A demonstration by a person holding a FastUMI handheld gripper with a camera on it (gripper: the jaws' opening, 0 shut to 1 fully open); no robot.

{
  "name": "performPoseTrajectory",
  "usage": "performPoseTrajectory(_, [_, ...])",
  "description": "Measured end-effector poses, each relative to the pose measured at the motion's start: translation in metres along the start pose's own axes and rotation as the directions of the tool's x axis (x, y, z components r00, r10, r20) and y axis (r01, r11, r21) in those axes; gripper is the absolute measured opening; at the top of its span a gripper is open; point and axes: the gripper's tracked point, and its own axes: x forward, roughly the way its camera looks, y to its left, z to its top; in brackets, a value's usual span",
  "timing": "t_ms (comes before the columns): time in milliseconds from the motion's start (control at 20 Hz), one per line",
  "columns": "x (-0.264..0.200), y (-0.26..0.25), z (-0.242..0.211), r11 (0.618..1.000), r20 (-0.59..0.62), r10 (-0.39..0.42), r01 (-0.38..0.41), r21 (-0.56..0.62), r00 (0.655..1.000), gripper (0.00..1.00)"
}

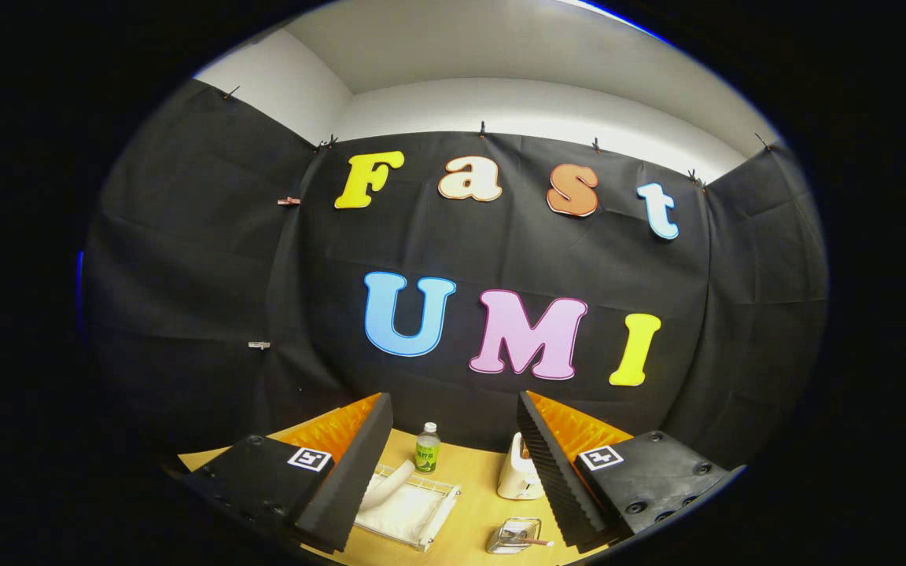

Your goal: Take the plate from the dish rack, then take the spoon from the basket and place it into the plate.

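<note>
My gripper (pixel 453 398) is held high above a wooden table (pixel 473 503), open, with nothing between its fingers. Below and between the fingers, close to the left one, stands a white wire dish rack (pixel 439 494). A white plate (pixel 390 484) leans in it, partly hidden by the left finger. Nearer the right finger sits a small clear basket (pixel 510 534). A spoon (pixel 535 541) lies in it, its handle poking out to the right.
A small green-labelled bottle (pixel 427 448) stands at the back of the table beyond the rack. A white upright holder (pixel 517 473) stands beside the right finger. Black cloth walls close the booth behind and on both sides.
</note>
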Motion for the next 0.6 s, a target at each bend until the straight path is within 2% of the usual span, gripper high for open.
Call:
performPoseTrajectory(300, [0.026,0.021,-0.043,0.999,-0.126,0.019,-0.013,0.043,0.992,0.98])
performPoseTrajectory(450, [0.047,0.036,-0.075,0.995,-0.208,0.05,-0.031,0.091,0.977,0.98])
performPoseTrajectory(600, [0.071,0.05,-0.119,0.991,-0.312,0.071,-0.03,0.132,0.947,0.98])
